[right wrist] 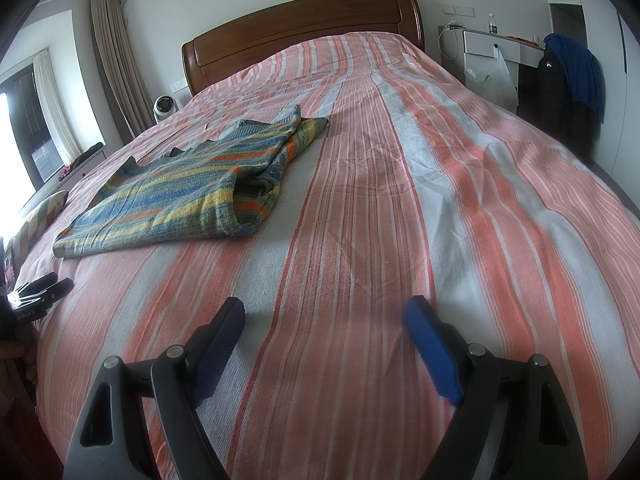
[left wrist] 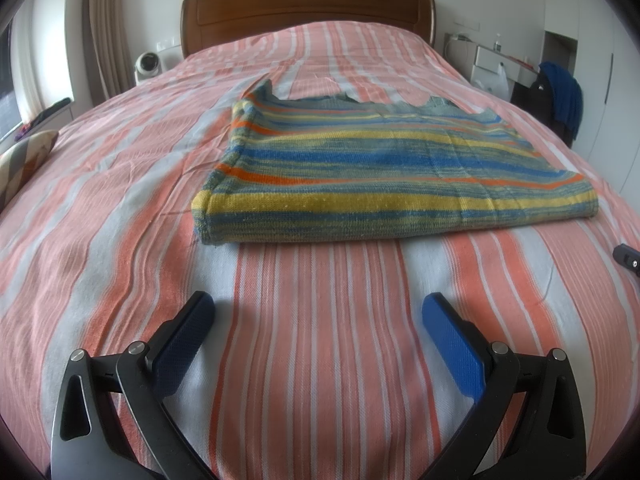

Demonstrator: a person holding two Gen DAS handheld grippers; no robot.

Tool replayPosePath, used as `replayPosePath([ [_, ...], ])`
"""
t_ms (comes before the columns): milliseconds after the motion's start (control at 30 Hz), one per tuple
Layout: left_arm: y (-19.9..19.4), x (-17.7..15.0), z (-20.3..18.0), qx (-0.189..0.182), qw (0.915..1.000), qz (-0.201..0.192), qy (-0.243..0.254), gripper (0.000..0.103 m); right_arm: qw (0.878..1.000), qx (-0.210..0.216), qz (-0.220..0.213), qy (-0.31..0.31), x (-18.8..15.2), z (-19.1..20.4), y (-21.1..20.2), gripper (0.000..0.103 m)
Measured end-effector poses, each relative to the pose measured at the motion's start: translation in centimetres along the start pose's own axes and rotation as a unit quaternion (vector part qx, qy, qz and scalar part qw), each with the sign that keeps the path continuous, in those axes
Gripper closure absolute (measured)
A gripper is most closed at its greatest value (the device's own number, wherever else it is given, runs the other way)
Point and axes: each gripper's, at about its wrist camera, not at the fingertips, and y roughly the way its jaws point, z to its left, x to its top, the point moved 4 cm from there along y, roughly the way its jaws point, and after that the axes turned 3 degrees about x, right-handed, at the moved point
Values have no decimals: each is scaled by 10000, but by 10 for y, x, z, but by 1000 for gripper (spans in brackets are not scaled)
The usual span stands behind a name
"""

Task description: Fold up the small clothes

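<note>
A knit garment with blue, yellow, green and orange stripes (left wrist: 384, 172) lies folded flat on the bed, just beyond my left gripper (left wrist: 318, 312). That gripper is open and empty, hovering over the bedspread short of the garment's near edge. In the right wrist view the garment (right wrist: 188, 196) lies to the upper left, its right side folded over in loose layers. My right gripper (right wrist: 324, 318) is open and empty over bare bedspread, well to the right of the garment. The left gripper's tips (right wrist: 40, 286) show at the left edge of that view.
The bed has a pink, white and orange striped cover (left wrist: 120, 208) and a wooden headboard (left wrist: 308, 12). A patterned cushion (left wrist: 24, 160) lies at the left edge. A small white fan (left wrist: 148, 65) stands at the left, a white desk and a chair with blue cloth (right wrist: 576, 68) at the right.
</note>
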Motion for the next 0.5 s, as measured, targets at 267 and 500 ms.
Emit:
replayPosePath([
  [267, -8, 4, -4, 211, 9995, 190, 159, 1, 10000, 4, 1, 3, 0, 0, 0, 21],
  [500, -56, 20, -40, -189, 9989, 96, 414, 1, 9999, 114, -46, 67, 0, -1, -2, 20],
])
